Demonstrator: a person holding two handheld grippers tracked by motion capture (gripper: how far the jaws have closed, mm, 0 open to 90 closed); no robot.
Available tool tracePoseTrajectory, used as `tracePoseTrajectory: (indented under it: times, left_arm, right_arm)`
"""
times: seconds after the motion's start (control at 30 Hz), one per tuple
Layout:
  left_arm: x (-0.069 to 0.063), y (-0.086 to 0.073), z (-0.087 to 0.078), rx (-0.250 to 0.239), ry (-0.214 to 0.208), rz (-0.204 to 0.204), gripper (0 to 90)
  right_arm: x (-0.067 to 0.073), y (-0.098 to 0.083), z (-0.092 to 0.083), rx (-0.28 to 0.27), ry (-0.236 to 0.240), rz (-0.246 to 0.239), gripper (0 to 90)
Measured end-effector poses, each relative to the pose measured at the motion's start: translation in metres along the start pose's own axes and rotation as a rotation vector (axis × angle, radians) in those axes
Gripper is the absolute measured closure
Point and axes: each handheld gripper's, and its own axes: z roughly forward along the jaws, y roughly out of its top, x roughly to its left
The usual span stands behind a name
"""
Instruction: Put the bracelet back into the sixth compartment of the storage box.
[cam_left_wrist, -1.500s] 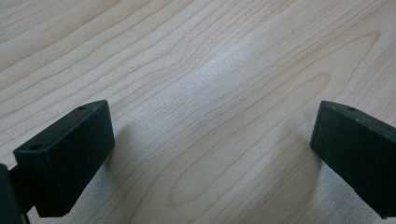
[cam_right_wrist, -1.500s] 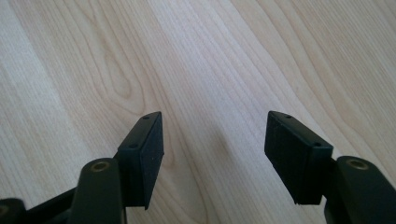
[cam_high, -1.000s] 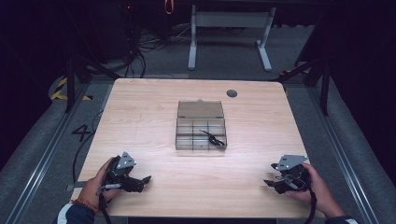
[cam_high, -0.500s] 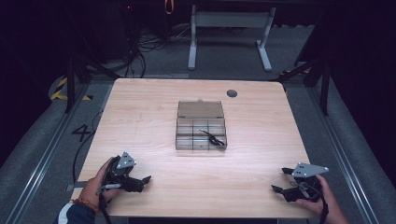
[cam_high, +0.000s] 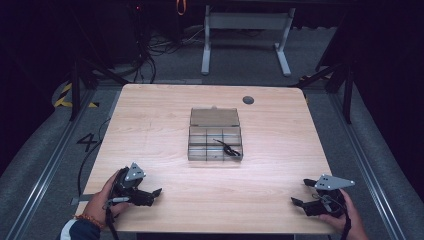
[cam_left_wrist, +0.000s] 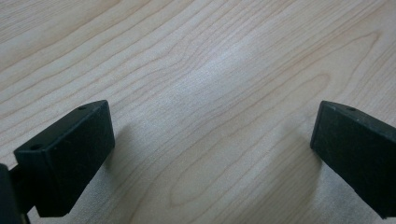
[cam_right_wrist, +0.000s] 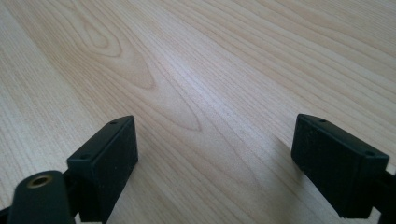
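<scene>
Nothing looks begun: both grippers, left gripper (cam_high: 150, 194) and right gripper (cam_high: 300, 200), rest jaws apart and empty on the pale wooden worktop (cam_high: 150, 130), well apart from the clear plastic compartment box (cam_high: 215, 135).

Pale wood-grain table (cam_high: 165, 120) with soft sheen; clear plastic box (cam_high: 215, 135); matt black jaws.

Light wooden table (cam_high: 150, 130) with a clear compartment box

The transparent plastic divided box (cam_high: 215, 134) sits mid-table; a small black object (cam_high: 227, 148) lies in its near-right compartments. A grey round grommet (cam_high: 248, 100) lies far right.
</scene>
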Motion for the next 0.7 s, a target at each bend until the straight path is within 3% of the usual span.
tracePoseTrajectory:
  times: [0.7]
  left_arm:
    - [0.0002, 0.0001, 0.0001, -0.001, -0.001, 0.002, 0.1]
  right_arm:
    - [0.0002, 0.0001, 0.0, 0.001, -0.002, 0.002, 14.7]
